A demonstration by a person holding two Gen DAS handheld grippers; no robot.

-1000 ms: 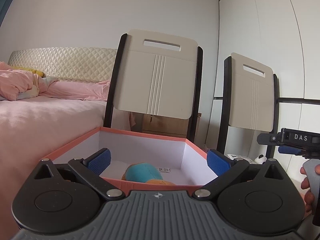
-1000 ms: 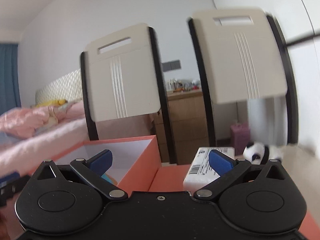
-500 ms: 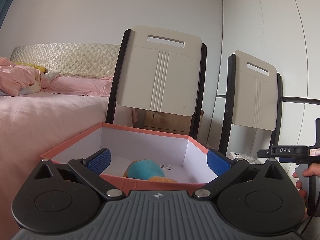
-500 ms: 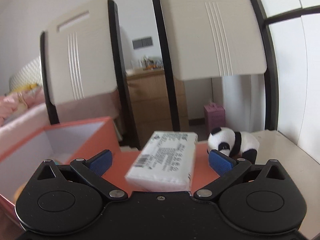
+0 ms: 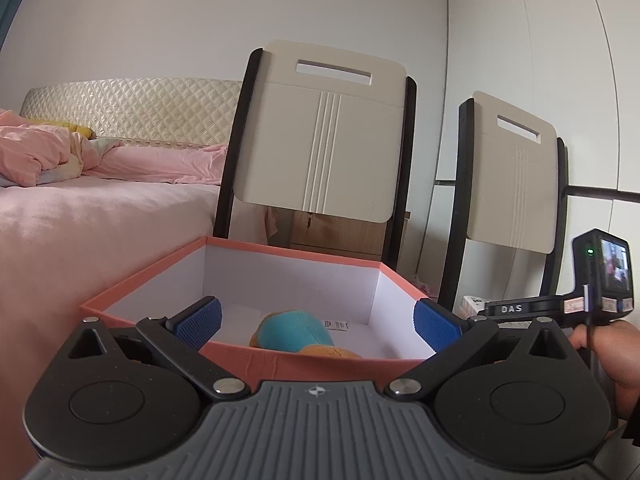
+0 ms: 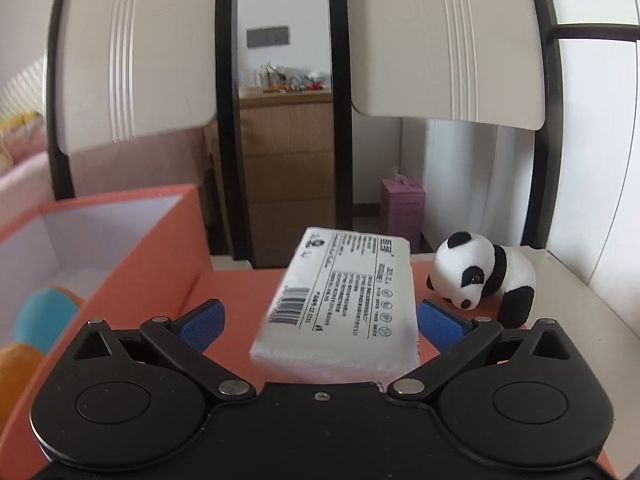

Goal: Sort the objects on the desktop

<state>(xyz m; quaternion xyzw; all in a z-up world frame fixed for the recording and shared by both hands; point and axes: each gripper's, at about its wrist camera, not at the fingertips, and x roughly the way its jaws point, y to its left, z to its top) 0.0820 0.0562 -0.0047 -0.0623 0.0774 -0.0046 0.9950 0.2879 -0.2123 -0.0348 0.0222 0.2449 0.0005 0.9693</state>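
A white tissue pack point(image 6: 344, 296) with a barcode lies on a flat orange surface point(image 6: 240, 292). My right gripper point(image 6: 320, 322) is open, its blue pads on either side of the pack; the right pad is close to the pack's edge and the left pad stands apart. A panda plush point(image 6: 484, 276) stands just right of the pack. The orange box point(image 5: 288, 362) with white inner walls holds a blue and orange plush point(image 5: 296, 336). My left gripper point(image 5: 316, 322) hangs open at the box's near wall, holding nothing. The box point(image 6: 160, 248) and its plush point(image 6: 40, 320) also show at the left of the right wrist view.
Two cream chair backs point(image 5: 320, 140) point(image 5: 516, 184) rise behind the table. A bed with pink covers point(image 5: 80, 208) lies to the left. A hand point(image 5: 612, 344) holds the right gripper's body point(image 5: 520, 308) at the right edge. A wooden dresser point(image 6: 288, 168) stands farther back.
My right gripper swung to the right and moved in on the tissue pack, which now lies between its pads. The left gripper shifted only slightly and stayed open.
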